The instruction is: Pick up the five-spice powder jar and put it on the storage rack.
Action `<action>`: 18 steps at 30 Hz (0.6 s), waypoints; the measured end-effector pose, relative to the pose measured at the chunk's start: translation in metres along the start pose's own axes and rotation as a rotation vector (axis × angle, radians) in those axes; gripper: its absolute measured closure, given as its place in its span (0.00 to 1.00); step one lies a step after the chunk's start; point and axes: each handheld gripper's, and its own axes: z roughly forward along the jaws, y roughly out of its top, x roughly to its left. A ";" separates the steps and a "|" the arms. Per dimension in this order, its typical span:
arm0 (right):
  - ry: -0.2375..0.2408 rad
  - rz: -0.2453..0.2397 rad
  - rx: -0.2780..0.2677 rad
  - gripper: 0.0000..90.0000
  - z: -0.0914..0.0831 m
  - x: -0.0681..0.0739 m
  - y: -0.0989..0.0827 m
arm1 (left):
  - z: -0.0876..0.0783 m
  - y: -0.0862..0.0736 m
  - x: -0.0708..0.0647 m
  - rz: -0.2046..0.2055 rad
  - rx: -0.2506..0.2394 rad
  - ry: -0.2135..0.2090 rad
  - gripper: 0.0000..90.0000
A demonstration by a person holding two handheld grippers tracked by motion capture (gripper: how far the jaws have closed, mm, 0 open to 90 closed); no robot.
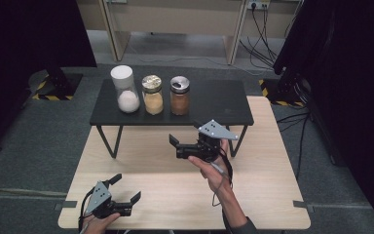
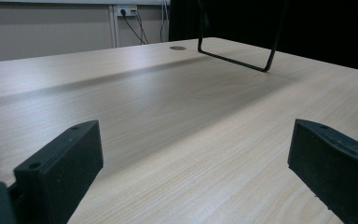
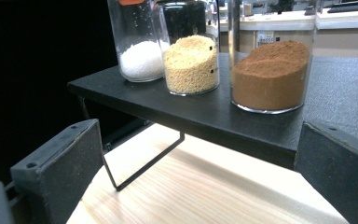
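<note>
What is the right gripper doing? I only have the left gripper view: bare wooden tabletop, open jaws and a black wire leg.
Observer: The right gripper is open, held above the table, facing a low black shelf.
Operator: Anything on that shelf?
Observer: Three jars in a row: a white jar, a yellow jar and a brown jar.
Operator: Is it gripping one?
Observer: No. In the right gripper view, its jaws stand wide apart short of the shelf edge, with nothing between them.

Your bench (image 1: 253, 195) is pale smooth wood. The black shelf (image 3: 335, 88) at 12 o'clock looks matt and a bit rough. The three jars (image 3: 270, 56) are shiny clear glass.
</note>
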 end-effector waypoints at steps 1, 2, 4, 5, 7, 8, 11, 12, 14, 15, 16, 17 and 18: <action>0.001 -0.003 -0.001 0.01 0.000 0.001 -0.001 | 0.000 0.000 0.000 0.000 0.000 0.000 0.03; 0.003 -0.002 0.000 0.01 -0.001 0.001 -0.002 | 0.000 0.000 0.000 0.000 0.000 0.000 0.03; 0.009 -0.004 0.000 0.01 -0.002 0.002 -0.005 | 0.000 0.000 0.000 0.000 0.000 0.000 0.03; 0.011 -0.005 0.000 0.01 -0.002 0.003 -0.006 | 0.000 0.000 0.000 0.000 0.000 0.000 0.03; 0.012 -0.006 0.001 0.01 -0.003 0.004 -0.008 | 0.000 0.000 0.000 0.001 0.000 0.000 0.03; 0.012 -0.006 0.001 0.01 -0.003 0.004 -0.009 | 0.000 0.000 0.000 0.001 0.001 0.001 0.03; 0.013 -0.008 0.004 0.01 -0.003 0.005 -0.012 | 0.000 0.000 0.000 0.000 0.000 0.001 0.03; 0.015 -0.007 0.004 0.01 -0.002 0.005 -0.013 | 0.000 0.000 0.000 0.000 0.000 0.001 0.03; 0.018 -0.006 0.002 0.01 -0.002 0.006 -0.015 | 0.000 0.000 0.000 0.001 0.000 0.001 0.03; 0.018 -0.007 0.002 0.01 -0.002 0.006 -0.015 | 0.000 0.000 0.000 0.000 0.000 0.001 0.03; 0.018 -0.009 0.001 0.01 -0.003 0.006 -0.016 | 0.000 0.000 0.000 0.000 0.000 0.001 0.03; 0.018 -0.010 0.001 0.01 -0.003 0.007 -0.017 | 0.000 0.000 0.000 -0.001 0.000 0.001 0.03; 0.019 -0.012 0.000 0.01 -0.003 0.007 -0.018 | 0.000 0.000 0.000 0.000 0.000 0.001 0.03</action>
